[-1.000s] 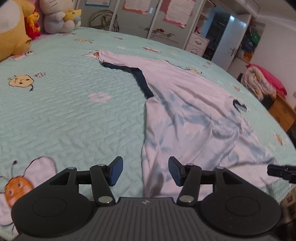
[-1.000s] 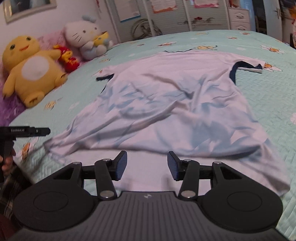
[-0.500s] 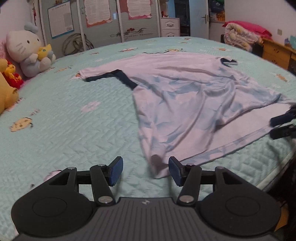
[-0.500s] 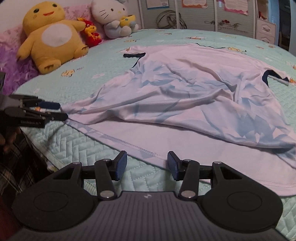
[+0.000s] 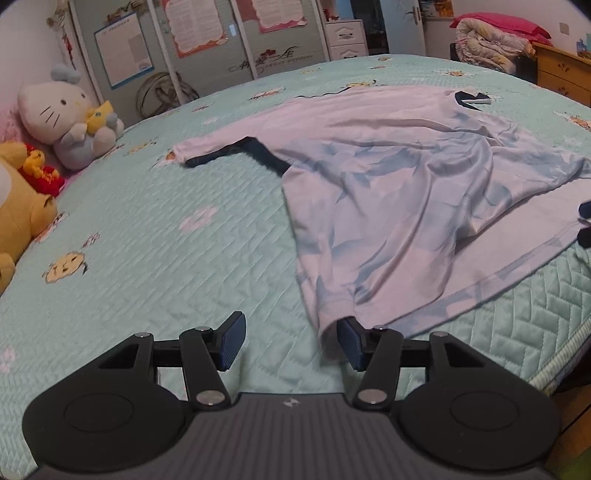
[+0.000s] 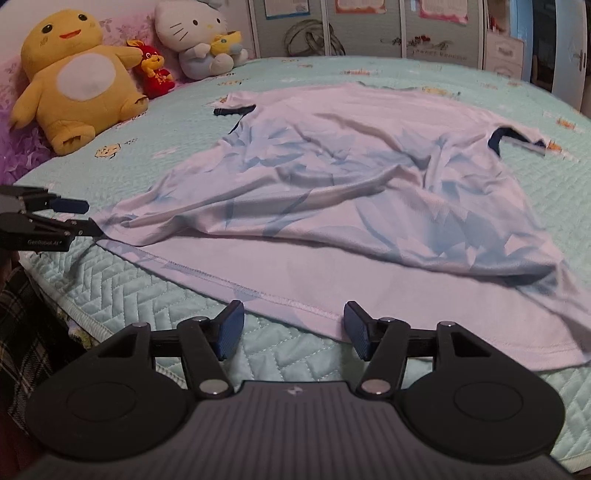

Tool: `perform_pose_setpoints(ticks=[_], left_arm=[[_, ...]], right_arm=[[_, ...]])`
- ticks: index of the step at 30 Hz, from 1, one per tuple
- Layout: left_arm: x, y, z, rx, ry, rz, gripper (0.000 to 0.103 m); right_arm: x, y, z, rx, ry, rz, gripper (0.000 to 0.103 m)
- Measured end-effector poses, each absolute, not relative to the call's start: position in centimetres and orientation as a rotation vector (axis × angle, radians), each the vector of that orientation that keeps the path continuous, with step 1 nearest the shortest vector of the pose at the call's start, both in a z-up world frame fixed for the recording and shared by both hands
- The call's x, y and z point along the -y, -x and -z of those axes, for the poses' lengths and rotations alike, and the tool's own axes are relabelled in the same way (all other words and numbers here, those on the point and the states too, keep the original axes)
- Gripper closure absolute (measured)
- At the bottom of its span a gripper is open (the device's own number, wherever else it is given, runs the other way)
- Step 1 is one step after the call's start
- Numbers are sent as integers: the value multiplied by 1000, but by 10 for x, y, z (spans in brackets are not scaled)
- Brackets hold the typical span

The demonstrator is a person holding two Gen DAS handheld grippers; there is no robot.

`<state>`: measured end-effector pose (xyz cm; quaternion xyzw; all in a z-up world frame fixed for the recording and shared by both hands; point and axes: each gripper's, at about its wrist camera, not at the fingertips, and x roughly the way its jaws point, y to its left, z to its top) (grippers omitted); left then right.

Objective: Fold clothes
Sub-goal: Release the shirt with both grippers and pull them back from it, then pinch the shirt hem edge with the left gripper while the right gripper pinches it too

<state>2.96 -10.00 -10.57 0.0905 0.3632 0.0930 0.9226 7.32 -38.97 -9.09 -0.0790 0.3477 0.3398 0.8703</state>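
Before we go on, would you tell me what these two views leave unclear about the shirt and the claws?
- Left wrist view: the right claw is cut off by the frame's right edge; only its tips show.
- Left wrist view: the shirt corner beside the left claw; contact cannot be told.
- Right wrist view: the shirt's lower right corner is blurred.
- Both views: the wardrobe posters' print is too small.

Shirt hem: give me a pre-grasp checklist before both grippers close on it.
1. Shirt spread flat: not ok, upper layer is rumpled.
2. Hem exposed at the near bed edge: ok.
3. Left gripper open at the hem corner: ok.
4. Right gripper open over the hem: ok, jaws opening, pads not pressing.
5. Both layers between the pads: cannot tell.
6. Bedspread clear of the pads: cannot tell.
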Motion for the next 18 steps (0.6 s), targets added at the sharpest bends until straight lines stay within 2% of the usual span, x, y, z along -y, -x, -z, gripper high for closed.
perform_pose_setpoints(ticks=[5, 6, 7, 9, 10, 14, 18], left_arm=[[97, -33, 118, -755, -169, -204, 45], [95, -31, 120, -750, -154, -205, 53], [95, -31, 120, -750, -144, -207, 71], [96, -32, 118, -749, -131, -210, 95], [97, -32, 117, -744, -129, -212, 97], [100, -34, 113, -738, -138, -229, 98], [97, -37, 115, -763, -118, -261, 91]], right_arm=[[427, -69, 75, -604, 226, -558, 43], [440, -70, 72, -583, 229, -513, 43], [454, -72, 70, -570, 226, -467, 43], [482, -80, 72, -574, 221, -376, 43], [495, -84, 73, -577, 219, -331, 43], [523, -100, 90, -573, 307, -223, 43], [524, -114, 109, -585, 446, -151, 43]])
